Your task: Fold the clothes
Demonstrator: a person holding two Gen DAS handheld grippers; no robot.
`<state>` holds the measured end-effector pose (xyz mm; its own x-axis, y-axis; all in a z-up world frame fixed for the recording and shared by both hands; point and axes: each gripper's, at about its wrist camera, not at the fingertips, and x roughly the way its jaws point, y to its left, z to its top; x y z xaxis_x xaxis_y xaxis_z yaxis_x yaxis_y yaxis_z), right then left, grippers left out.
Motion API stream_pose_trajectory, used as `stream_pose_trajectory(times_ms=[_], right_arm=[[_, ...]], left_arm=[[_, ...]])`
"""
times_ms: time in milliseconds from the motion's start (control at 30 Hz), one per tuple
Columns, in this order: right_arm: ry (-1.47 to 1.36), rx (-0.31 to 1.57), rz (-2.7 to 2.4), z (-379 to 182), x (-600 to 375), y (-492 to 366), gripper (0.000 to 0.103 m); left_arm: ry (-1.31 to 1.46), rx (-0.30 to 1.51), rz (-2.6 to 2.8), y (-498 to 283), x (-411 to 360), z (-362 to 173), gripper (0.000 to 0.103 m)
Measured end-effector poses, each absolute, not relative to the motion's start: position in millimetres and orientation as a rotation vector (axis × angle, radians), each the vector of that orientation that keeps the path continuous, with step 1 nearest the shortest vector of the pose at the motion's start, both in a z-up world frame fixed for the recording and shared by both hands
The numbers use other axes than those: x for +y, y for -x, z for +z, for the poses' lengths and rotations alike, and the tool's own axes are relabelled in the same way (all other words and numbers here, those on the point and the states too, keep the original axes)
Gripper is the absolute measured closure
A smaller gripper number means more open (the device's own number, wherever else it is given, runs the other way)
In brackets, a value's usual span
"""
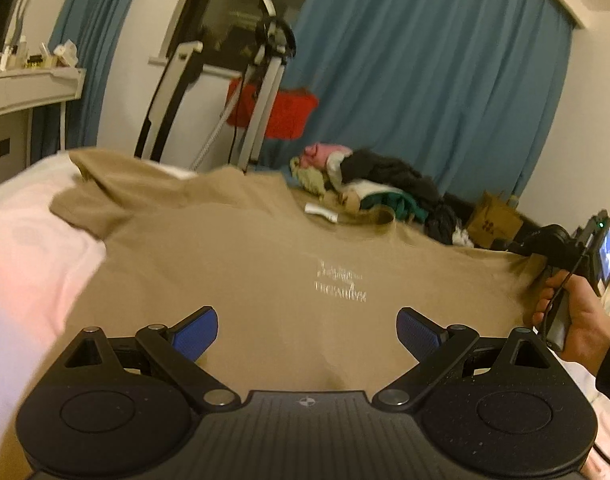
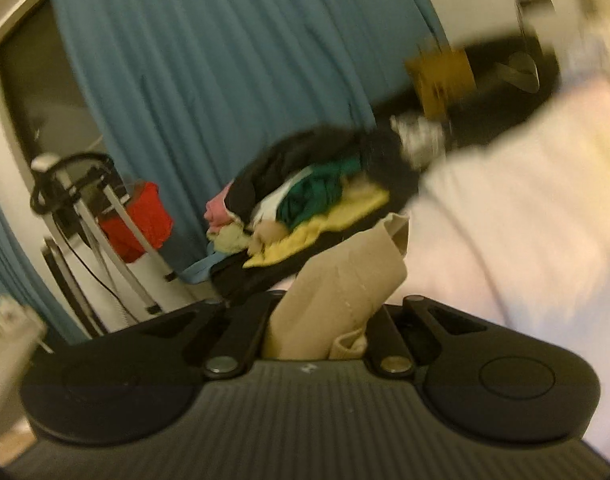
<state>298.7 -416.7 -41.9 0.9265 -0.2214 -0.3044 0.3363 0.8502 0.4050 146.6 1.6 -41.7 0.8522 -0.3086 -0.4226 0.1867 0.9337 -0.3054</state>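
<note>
Tan T-shirt (image 1: 241, 264) is lying spread, unfolded, on the bed (image 1: 29, 248); right gripper (image 2: 325, 320) is pinching its sleeve, left gripper (image 1: 307, 332) is hovering spread; heap of clothes (image 1: 385, 188) is waiting unfolded.

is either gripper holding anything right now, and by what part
The right tongs are shut on the tan t-shirt, pinching a bunched hemmed edge at its right side. The left tongs are open above it, holding nothing.

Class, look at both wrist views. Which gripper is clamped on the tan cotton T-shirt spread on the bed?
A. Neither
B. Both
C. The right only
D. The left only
C. The right gripper has its fingers shut on a bunched fold of the tan cotton T-shirt, while the left gripper hovers over the shirt with its blue-padded fingers spread wide and nothing between them.
</note>
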Motion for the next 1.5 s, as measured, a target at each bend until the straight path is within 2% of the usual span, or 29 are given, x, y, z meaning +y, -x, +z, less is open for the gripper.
stream_pose_trajectory(times_ms=[100,367,667,800,833,867,900,967,1200,1500], right_arm=[[-0.278,0.226,-0.329,-11.0,-371.3,-297.0,0.095],[0.103,0.253,-0.296,5.2,-235.1,-316.4,0.095],[0.246,0.377,-0.178,-46.6,-133.4,-357.7,0.095],[0.295,0.429,-0.125,-70.7,-93.7,-373.5,0.092],[0.284,0.447,-0.099,-73.8,-89.4,-377.0,0.089],[0.235,0.473,-0.052,-72.2,-94.1,-379.7,0.072],[0.192,0.497,-0.012,-70.2,-97.4,-382.2,0.037],[0.112,0.502,0.037,-60.4,-105.0,-379.6,0.008],[-0.101,0.445,0.125,-9.1,-146.1,-302.4,0.007],[-0.150,0.470,0.086,14.8,-214.6,-120.6,0.007]], left_arm=[[0.290,0.468,-0.250,-138.3,13.4,-30.1,0.006],[0.366,0.433,-0.186,-127.5,51.7,-10.2,0.006],[0.424,0.446,-0.107,-133.2,89.1,-20.8,0.005],[0.432,0.466,-0.097,-141.6,94.2,-29.6,0.005],[0.430,0.471,-0.098,-144.0,94.2,-31.4,0.005],[0.428,0.476,-0.099,-146.2,94.2,-33.4,0.005],[0.426,0.479,-0.101,-147.6,93.7,-34.7,0.005],[0.422,0.484,-0.106,-149.3,92.2,-36.7,0.005],[0.369,0.478,-0.125,-146.9,80.8,-34.3,0.005],[0.299,0.512,-0.185,-118.0,56.1,-22.6,0.006]])
